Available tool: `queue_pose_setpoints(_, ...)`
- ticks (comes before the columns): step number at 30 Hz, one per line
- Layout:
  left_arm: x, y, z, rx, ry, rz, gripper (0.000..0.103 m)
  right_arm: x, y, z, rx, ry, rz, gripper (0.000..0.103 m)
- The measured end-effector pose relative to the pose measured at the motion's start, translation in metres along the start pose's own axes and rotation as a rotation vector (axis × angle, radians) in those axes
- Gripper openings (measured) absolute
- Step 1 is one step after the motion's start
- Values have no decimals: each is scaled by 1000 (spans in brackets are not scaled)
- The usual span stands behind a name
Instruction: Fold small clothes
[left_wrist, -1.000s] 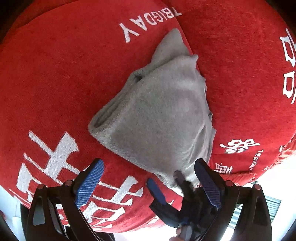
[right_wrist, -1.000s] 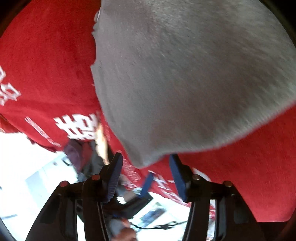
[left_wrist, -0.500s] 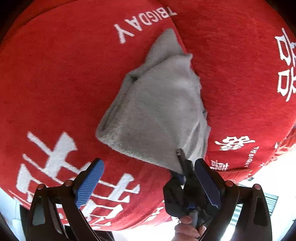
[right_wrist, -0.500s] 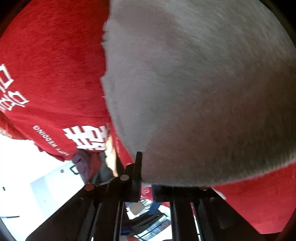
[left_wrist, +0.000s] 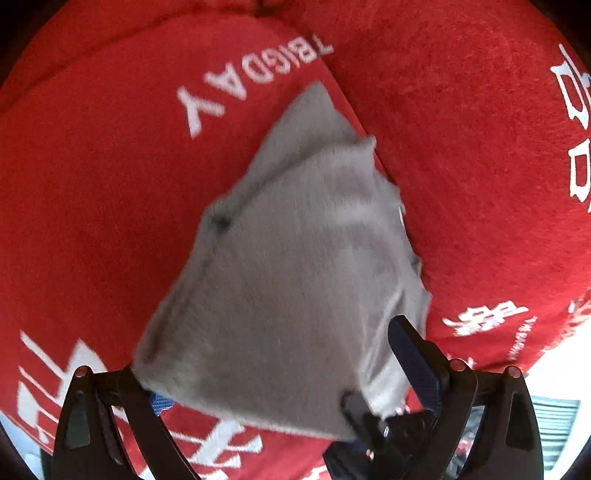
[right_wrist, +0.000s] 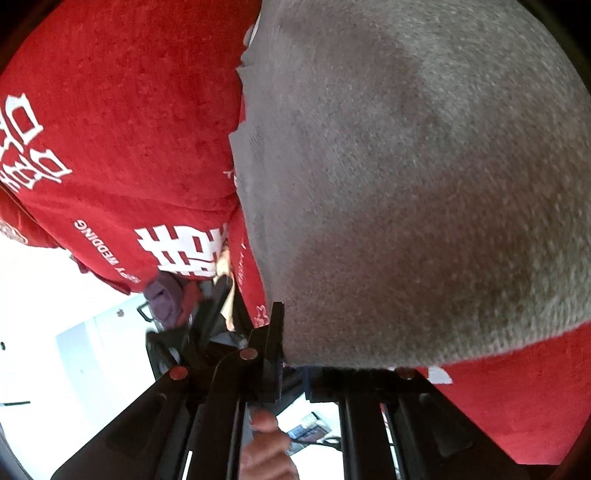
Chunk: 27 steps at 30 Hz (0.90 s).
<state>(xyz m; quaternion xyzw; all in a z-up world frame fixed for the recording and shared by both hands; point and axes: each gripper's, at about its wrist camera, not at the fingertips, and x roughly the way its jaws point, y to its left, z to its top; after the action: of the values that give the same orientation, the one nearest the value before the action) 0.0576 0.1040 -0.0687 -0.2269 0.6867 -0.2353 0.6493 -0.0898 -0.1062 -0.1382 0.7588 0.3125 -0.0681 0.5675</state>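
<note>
The grey garment (left_wrist: 288, 280) lies half-folded on the red blanket (left_wrist: 103, 192). The right tongs (right_wrist: 291, 363) pinch its near corner; the left tongs (left_wrist: 280, 373) gape around its edge. Best pulled taut, corners matched.

Red blanket (left_wrist: 110, 192) with white lettering (left_wrist: 255, 77)

Your left gripper (left_wrist: 291, 373) has black arms, blue ribbed pads (left_wrist: 413, 363), red screws; bare-skinned fingers (right_wrist: 264, 448) show lower centre.
</note>
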Motion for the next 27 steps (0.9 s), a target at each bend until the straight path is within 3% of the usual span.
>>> queue_pose_setpoints(3, -5, -7, 3, 45, -58, 64, 85, 0, -4, -1, 3, 16, -15, 8)
queue_pose_setpoints(5, -4, -13, 5, 86, -73, 115, 72, -2, -7, -2, 12, 31, -21, 8)
queue_pose_setpoints(6, -3, -15, 6, 108, -76, 134, 59, -4, -7, -2, 11, 41, -31, 9)
queue_pose_setpoints(7, -1, -19, 6, 141, -76, 172, 53, -7, -6, -2, 1, 52, -52, 12)
queue_pose_setpoints(10, 0, -26, 4, 235, -101, 263, 23, -17, -2, -5, -57, 98, -149, 12)
queue_pose_setpoints(12, 0, -34, 1, 318, -122, 311, 17, -28, 3, -5, -103, 126, -216, 12)
queue_pose_setpoints(17, -2, -71, -30, 695, -205, 444, 17, -61, 36, 15, -259, 111, -376, 14)
queue_pose_setpoints(18, -3, -74, -34, 734, -210, 451, 17, -64, 45, 21, -289, 107, -404, 24)
queue_pose_setpoints(19, -3, -80, -39, 792, -216, 457, 17, -64, 52, 27, -307, 107, -424, 45)
queue_pose_setpoints(21, -3, -85, -45, 851, -225, 462, 17, -61, 76, 43, -370, 111, -472, 67)
queue_pose_setpoints(24, -2, -94, -50, 915, -235, 468, 17, -38, 110, 62, -451, 168, -493, 68)
queue_pose_setpoints(27, 0, -100, -55, 953, -234, 472, 17, 0, 141, 74, -520, 276, -500, 79)
